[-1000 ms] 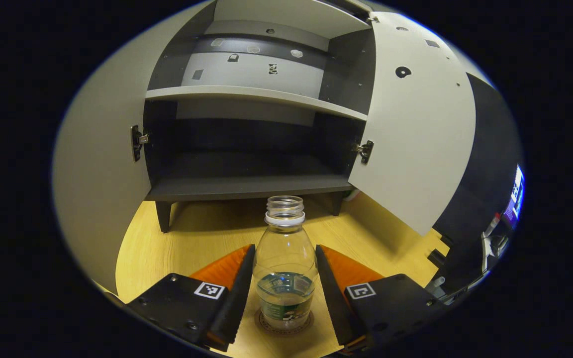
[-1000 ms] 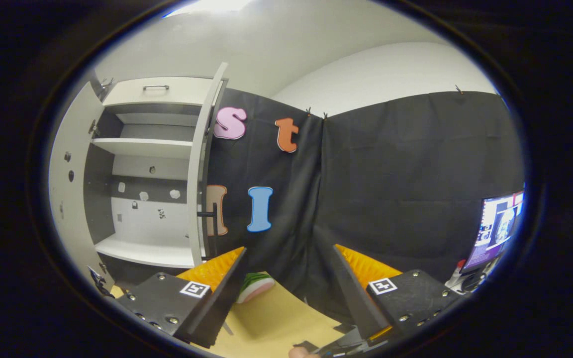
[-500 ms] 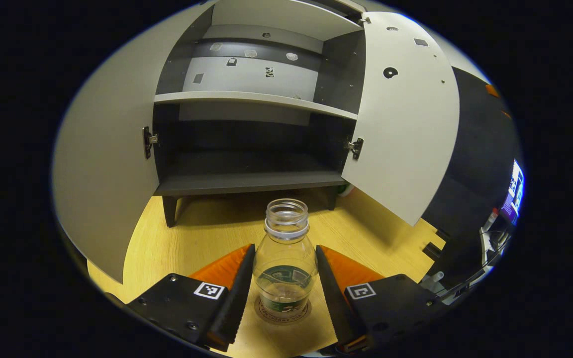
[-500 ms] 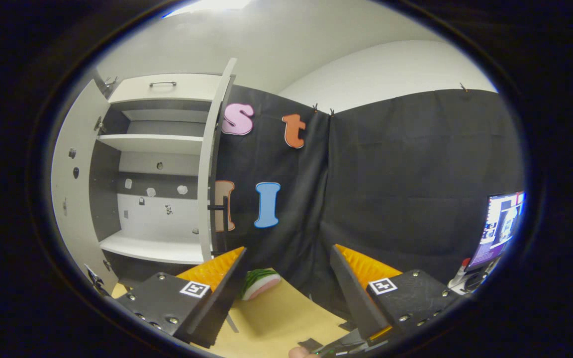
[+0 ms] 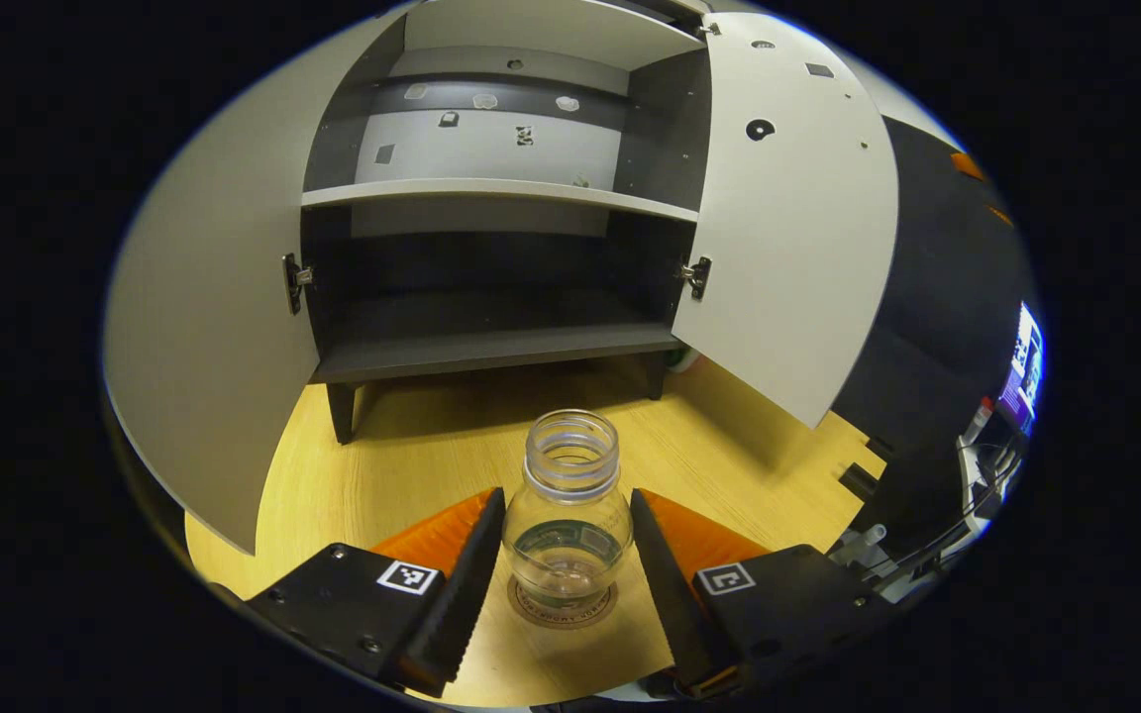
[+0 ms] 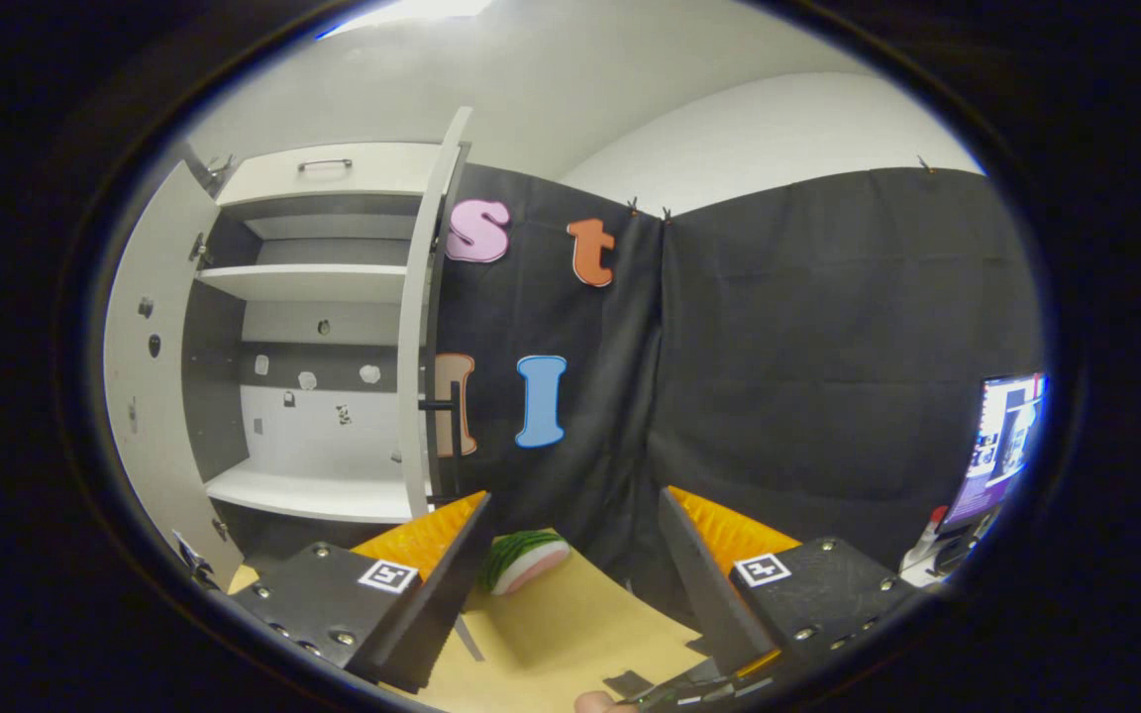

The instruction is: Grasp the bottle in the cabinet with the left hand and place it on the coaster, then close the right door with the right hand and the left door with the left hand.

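Note:
A clear, capless bottle [image 5: 568, 515] with a little water stands upright on a round coaster [image 5: 563, 606] on the wooden table. My left gripper [image 5: 568, 495] is open, one finger on each side of the bottle's body, and looks down on it from above. Behind it stands the cabinet [image 5: 491, 347], its lower shelf bare, with the left door [image 5: 204, 327] and right door [image 5: 788, 228] swung open. My right gripper [image 6: 575, 505] is open and holds nothing. It hangs over the table to the right of the right door [image 6: 417, 327], which shows edge-on with its dark handle [image 6: 437, 404].
A green and pink watermelon-slice toy [image 6: 523, 560] lies on the table [image 6: 570, 634] by the cabinet's right foot. A lit monitor [image 6: 1001, 436] and small items stand at the far right. Black cloth walls the booth behind.
My left gripper has risen and drawn back a little, so the bottle is seen more from above while staying on the coaster. The right gripper view has shifted slightly, with the cabinet sitting further right.

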Tool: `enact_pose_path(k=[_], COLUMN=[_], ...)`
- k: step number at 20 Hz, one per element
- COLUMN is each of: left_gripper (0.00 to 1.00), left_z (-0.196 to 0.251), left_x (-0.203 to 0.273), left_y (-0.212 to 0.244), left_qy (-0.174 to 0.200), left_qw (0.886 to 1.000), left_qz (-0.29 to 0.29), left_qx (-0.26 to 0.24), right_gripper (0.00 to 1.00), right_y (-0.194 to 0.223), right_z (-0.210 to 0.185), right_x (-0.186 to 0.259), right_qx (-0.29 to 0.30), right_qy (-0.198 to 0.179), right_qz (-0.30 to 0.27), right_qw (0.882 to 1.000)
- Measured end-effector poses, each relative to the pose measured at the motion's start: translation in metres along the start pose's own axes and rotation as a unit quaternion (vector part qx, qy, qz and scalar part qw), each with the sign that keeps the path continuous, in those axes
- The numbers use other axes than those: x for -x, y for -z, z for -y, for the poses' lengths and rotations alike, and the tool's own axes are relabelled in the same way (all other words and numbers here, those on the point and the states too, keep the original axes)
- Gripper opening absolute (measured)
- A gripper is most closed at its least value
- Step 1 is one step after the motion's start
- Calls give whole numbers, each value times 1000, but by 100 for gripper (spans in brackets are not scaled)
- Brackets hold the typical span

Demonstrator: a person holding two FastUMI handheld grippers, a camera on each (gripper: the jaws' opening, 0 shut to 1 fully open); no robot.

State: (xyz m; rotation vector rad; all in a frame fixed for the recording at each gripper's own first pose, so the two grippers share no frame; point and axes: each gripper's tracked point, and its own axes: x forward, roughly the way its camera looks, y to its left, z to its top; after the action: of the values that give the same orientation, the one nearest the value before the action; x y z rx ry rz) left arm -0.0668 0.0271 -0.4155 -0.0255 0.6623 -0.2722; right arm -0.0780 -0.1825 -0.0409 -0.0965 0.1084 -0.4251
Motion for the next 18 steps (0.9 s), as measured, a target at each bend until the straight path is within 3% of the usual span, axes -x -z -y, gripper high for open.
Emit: enact_pose_path(k=[9,18], left_gripper=[82,81], left_z=[9,25], left_x=[7,48], left_y=[-20,-108], left_qy=[6,10], left_qw=[1000,996], left_qz=[10,92], left_qx=[-11,-15], right_gripper=[100,100], right_y=[10,19], right_z=[3,3], right_x=[-3,-11], right_qx=[-7,-18], right_qy=[2,-5], right_qz=[-8,-17], right_qw=[1000,1000])
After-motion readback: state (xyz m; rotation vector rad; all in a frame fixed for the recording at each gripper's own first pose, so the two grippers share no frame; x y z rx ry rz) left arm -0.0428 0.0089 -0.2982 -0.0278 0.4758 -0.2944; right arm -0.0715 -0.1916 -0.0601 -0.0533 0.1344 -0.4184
